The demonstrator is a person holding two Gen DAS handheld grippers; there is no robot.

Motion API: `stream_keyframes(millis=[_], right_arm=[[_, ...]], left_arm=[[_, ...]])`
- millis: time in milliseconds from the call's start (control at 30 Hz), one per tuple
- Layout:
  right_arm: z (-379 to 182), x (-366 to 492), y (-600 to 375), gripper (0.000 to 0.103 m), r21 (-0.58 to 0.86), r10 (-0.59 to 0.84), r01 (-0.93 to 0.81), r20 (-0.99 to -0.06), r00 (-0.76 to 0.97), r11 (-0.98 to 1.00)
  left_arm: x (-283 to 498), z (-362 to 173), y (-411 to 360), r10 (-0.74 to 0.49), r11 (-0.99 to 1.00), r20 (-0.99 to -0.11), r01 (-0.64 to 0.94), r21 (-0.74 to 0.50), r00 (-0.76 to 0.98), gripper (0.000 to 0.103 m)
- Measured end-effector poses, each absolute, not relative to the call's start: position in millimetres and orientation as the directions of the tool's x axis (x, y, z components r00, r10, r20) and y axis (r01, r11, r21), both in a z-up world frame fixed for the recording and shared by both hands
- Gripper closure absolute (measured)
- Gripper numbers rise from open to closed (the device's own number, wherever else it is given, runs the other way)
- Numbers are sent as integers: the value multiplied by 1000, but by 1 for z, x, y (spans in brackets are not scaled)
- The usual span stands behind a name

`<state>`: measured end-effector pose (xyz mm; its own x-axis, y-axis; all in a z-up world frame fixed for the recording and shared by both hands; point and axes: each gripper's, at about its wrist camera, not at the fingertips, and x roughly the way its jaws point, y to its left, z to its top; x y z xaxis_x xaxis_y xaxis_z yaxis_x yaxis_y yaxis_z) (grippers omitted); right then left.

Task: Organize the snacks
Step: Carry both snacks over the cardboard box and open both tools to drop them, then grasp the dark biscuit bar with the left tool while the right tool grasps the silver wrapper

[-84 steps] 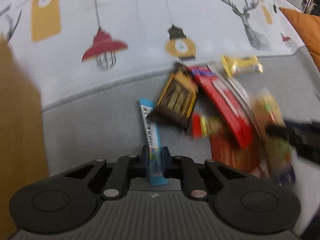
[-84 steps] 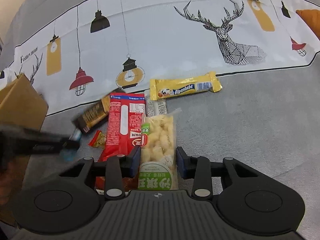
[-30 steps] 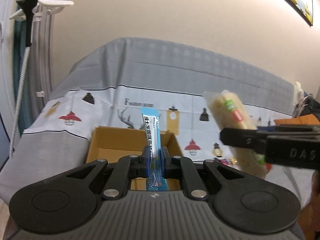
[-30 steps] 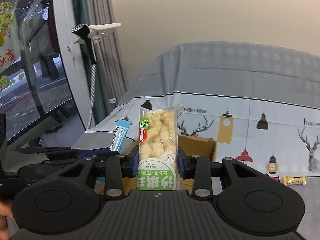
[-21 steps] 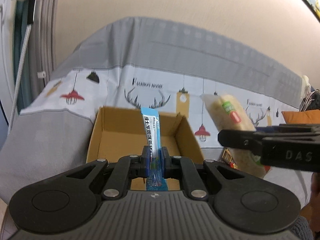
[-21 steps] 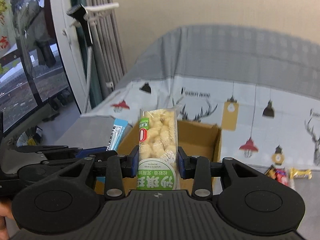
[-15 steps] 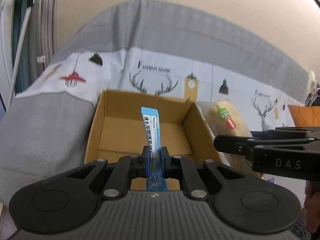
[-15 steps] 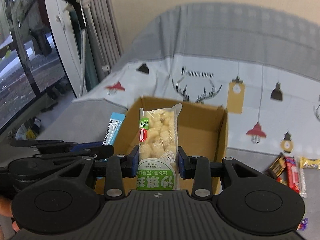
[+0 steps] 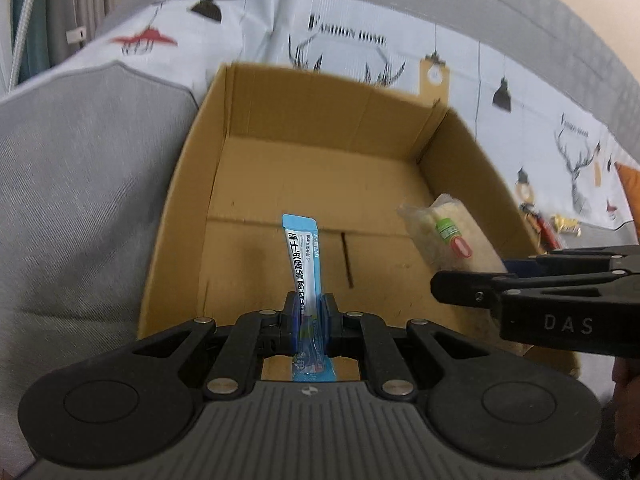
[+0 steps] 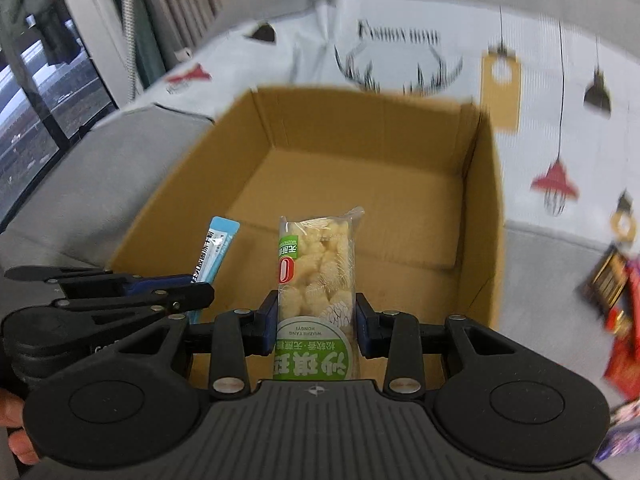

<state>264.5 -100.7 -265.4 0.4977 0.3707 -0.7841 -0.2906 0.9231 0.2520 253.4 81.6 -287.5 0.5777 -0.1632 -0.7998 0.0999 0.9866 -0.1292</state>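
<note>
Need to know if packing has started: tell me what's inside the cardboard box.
The cardboard box shows only bare floor; no snacks lie in it. The near end is hidden behind the blue sachet, the puffed-snack bag and both tools.

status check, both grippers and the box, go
Left gripper shut on blue stick pack. Right gripper shut on puff bag. Both over cardboard box, nothing blocking.

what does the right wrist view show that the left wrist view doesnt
Only the right wrist view: a dark window at far left. Only the left wrist view: an orange cushion at far right. Both: the cardboard box, the left gripper shut on the blue stick packet, and the right gripper shut on the puffed snack pack.
</note>
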Motion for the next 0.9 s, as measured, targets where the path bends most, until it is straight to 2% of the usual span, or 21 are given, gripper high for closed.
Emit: stream_keyframes(millis=[167,233,267,300,333,367,433,533,700,900], right_arm=[[-285,268,-91,64,253,373,-300,-804,463,920],[-288,268,-89,64,247,369,-303,-808,460,920],[-287,267,-89,64,247,369,-304,-805,464,920],[-285,266,-90,58,253,376,-304,-798,472,918],[-282,265,-91,39,258,378,-298,-791,481,919],[-279,263,-94,36,265,380,-289,-786,488,920],[-271,258,-107,33,299,403,-276,-760,511,913],[-259,249,-127,26,320,412,-259,-733,541,911],[-240,220,-167,24,322,399,-239,-678,618,916],[-240,184,-233,21,379,363,-136,-627,689,915]], left_arm=[[257,-297,82,-166,986,-813,99,-134,558,92],[254,-295,82,-161,987,-809,96,-129,566,89],[252,-291,81,-143,990,-805,88,-113,576,77],[250,-287,80,-123,992,-801,72,-99,586,60],[248,-283,82,-92,995,-802,34,-89,591,41],[246,-280,83,-81,996,-803,12,-92,591,22],[242,-272,87,-80,994,-799,-14,-109,596,12],[235,-260,81,-107,991,-797,1,-133,595,12],[219,-241,39,-108,994,-784,65,-87,611,12],[205,-234,-24,-137,988,-780,146,-60,611,12]])
